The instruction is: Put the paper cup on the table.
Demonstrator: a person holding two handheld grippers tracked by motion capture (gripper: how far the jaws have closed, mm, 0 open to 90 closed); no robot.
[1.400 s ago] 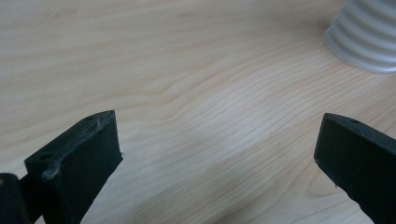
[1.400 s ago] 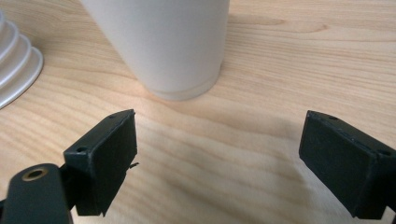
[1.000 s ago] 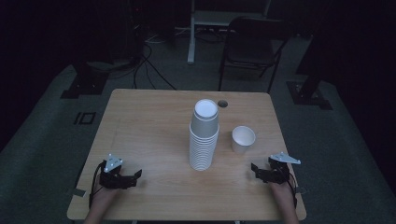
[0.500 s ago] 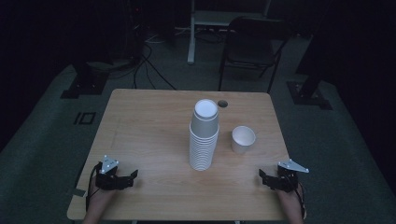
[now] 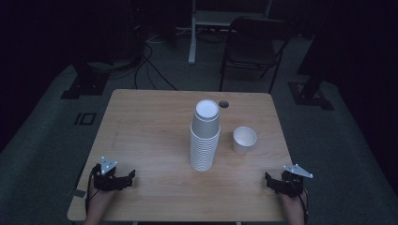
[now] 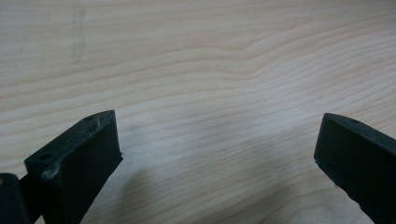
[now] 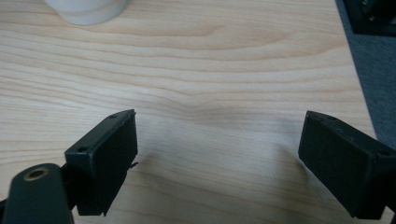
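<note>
Your right gripper (image 5: 271, 180) has drawn back from the single cup (image 5: 244, 139), which stands just right of the cup stack (image 5: 204, 136); both grippers' fingers gape wide, empty, left gripper (image 5: 126, 177) too.

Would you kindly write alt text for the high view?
A tall stack of white paper cups stands mid-table beside a single upright cup. Left tongs and right tongs, both open, rest near the wooden table's front corners.
</note>
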